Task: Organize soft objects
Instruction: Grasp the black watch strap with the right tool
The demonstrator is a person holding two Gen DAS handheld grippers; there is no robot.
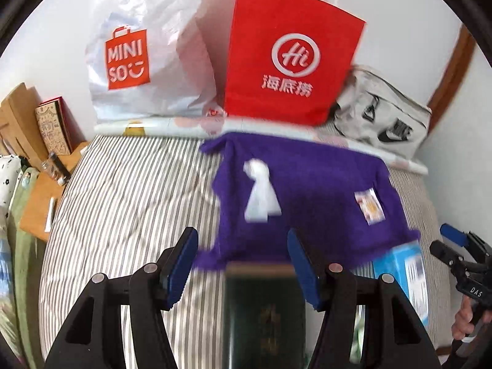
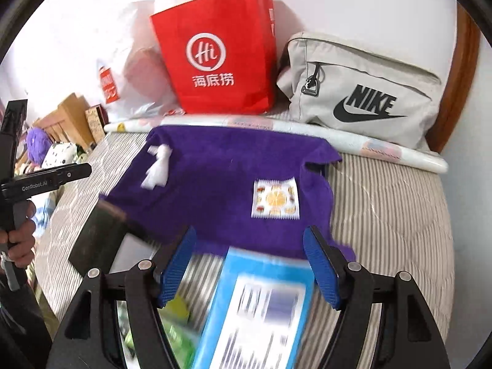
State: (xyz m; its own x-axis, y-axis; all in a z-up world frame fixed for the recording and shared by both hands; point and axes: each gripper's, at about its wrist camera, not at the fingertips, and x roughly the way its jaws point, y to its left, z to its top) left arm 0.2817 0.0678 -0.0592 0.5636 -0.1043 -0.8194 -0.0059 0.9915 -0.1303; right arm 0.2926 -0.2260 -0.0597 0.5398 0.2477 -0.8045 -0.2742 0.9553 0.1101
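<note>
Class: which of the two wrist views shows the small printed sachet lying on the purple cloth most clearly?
The right wrist view: the sachet lies near centre on the purple cloth, sharp enough to show its orange print. In the left wrist view the sachet sits off to the right, smaller and blurred.

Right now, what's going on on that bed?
A person holds a gripper in each hand over a striped bed. A purple cloth lies spread flat, with a white wad and a small printed packet on top. The left gripper and right gripper are both open, gripping nothing, above the cloth's near edge. A dark book and a blue box lie below them. Shopping bags and a grey Nike bag line the wall.
</note>
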